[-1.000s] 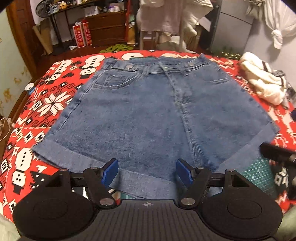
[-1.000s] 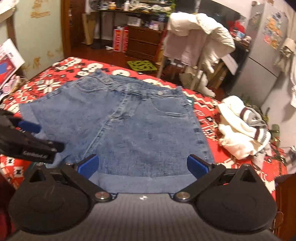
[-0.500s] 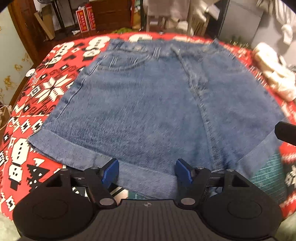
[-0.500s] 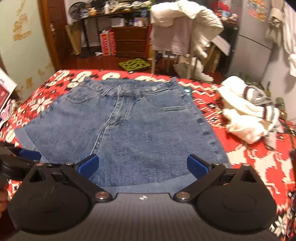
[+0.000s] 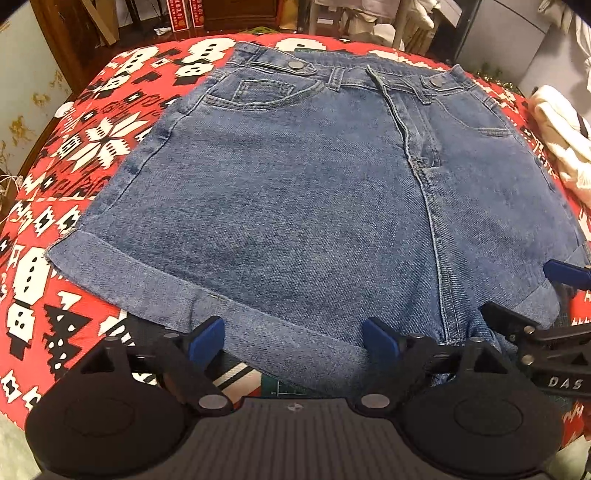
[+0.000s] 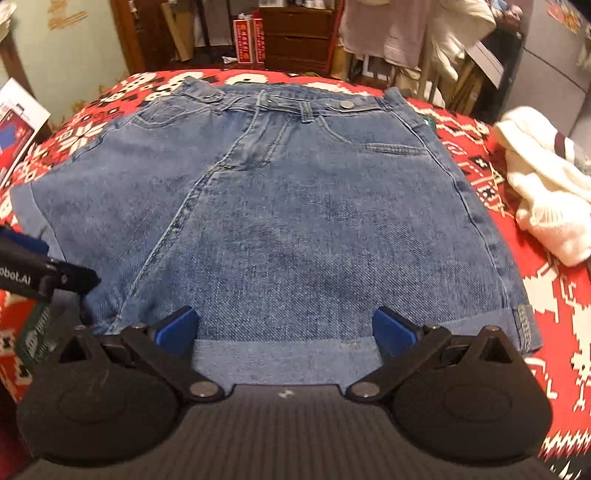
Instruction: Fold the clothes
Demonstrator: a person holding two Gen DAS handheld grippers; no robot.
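Blue denim shorts [image 5: 314,192] lie flat on a red patterned cloth [image 5: 85,155], waistband at the far side and rolled cuffs toward me. My left gripper [image 5: 293,338] is open over the near cuff of the left leg, its blue pads on either side of the hem. In the right wrist view the same denim shorts [image 6: 295,221] fill the middle, and my right gripper [image 6: 286,328] is open over the right leg's cuff. The right gripper also shows at the right edge of the left wrist view.
A pile of white clothes [image 6: 543,192] lies on the red patterned cloth [image 6: 554,295] to the right of the shorts. A box [image 6: 18,129] sits at the left edge. Behind the table are wooden drawers [image 6: 295,40] and hanging garments [image 6: 406,29].
Both grippers have come down and closer to the near cuffs of the shorts. The right gripper now appears nearer to the left one. Both stay open.
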